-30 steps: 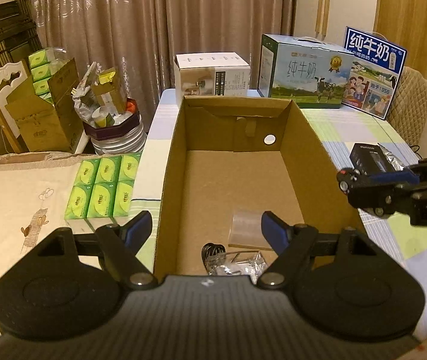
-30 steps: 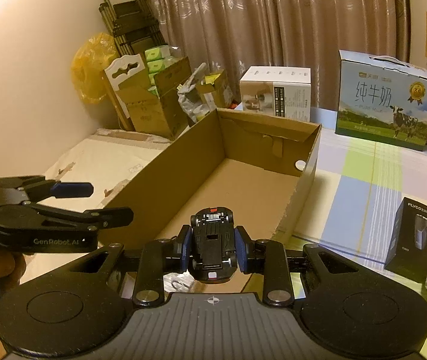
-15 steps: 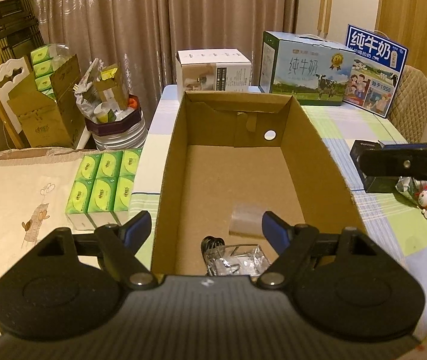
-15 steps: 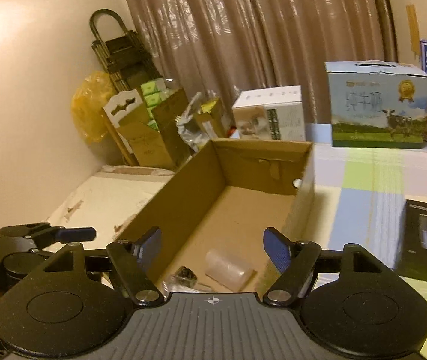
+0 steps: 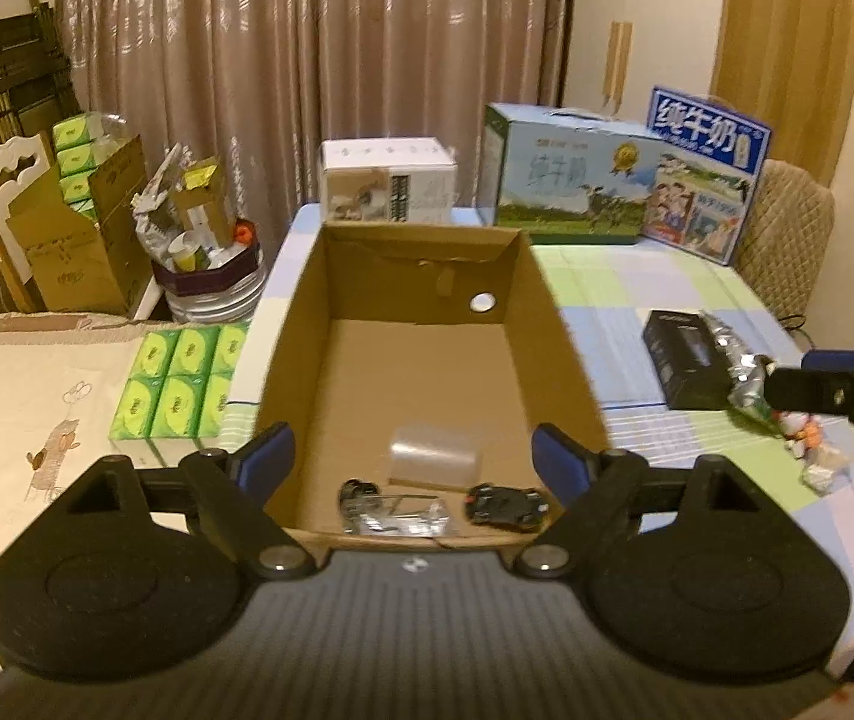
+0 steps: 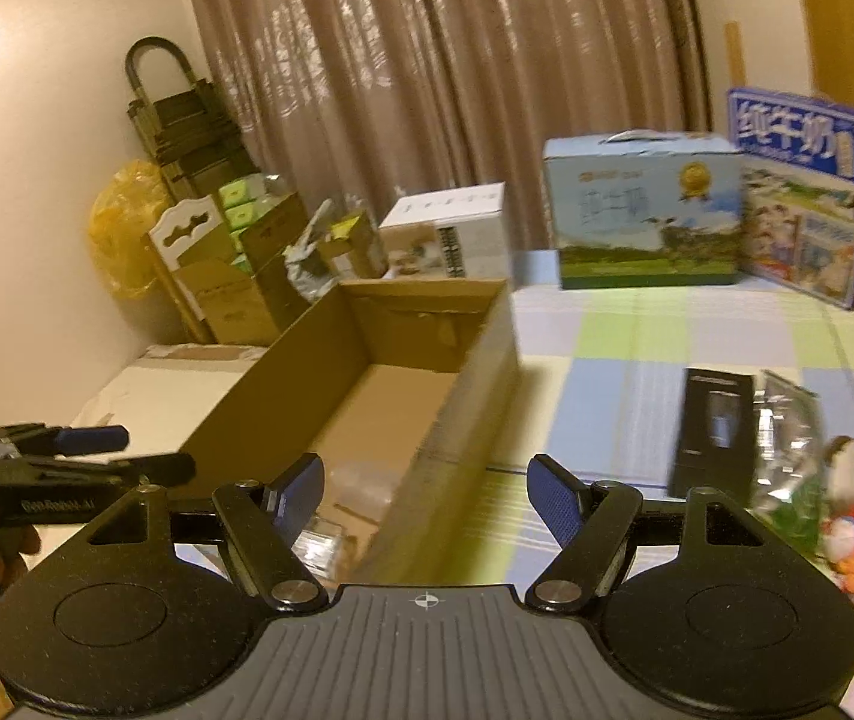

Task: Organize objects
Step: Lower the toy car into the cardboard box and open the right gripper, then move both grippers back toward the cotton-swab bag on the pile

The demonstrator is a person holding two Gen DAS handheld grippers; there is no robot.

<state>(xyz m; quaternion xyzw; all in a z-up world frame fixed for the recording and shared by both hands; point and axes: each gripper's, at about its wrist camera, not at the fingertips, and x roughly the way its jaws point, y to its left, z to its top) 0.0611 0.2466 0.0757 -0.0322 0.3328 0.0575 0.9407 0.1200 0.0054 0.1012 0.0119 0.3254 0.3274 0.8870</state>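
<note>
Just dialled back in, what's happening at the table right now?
A person with a gripper in each hand is sorting loose items into the open cardboard box. A small black toy car already lies at the box's near end, beside a clear packet and a clear plastic cup. The right gripper is open and empty, facing the black box, foil bag and small figurine on the checked tablecloth. The left gripper is empty over the box, jaws opening.

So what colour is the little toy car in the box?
Black with red bits; the toy car shows best in the left wrist view.
</note>
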